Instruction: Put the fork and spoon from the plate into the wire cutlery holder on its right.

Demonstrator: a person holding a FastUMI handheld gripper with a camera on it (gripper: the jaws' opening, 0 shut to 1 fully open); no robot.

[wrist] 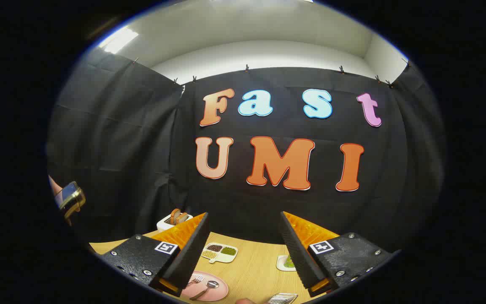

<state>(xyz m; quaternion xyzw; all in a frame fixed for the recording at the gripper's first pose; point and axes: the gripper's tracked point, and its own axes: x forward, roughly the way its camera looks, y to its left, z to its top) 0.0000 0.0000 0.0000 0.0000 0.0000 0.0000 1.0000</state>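
A pink plate [218, 291] lies on the wooden table, low between my fingers and close to the left one. On it rest a fork [195, 279] and a spoon [207, 288] with brown handles. The top of the wire cutlery holder [283, 298] peeks up to the plate's right, mostly cut off. My gripper [243, 221] is open, held high above the table, with nothing between its fingers.
A divided dish of beans and grains [220, 251] sits further back on the table. A white toaster with bread slices [174, 219] stands behind the left finger. A small white dish with something green [287, 262] lies by the right finger. A hand holding a phone [68, 196] shows at the far left.
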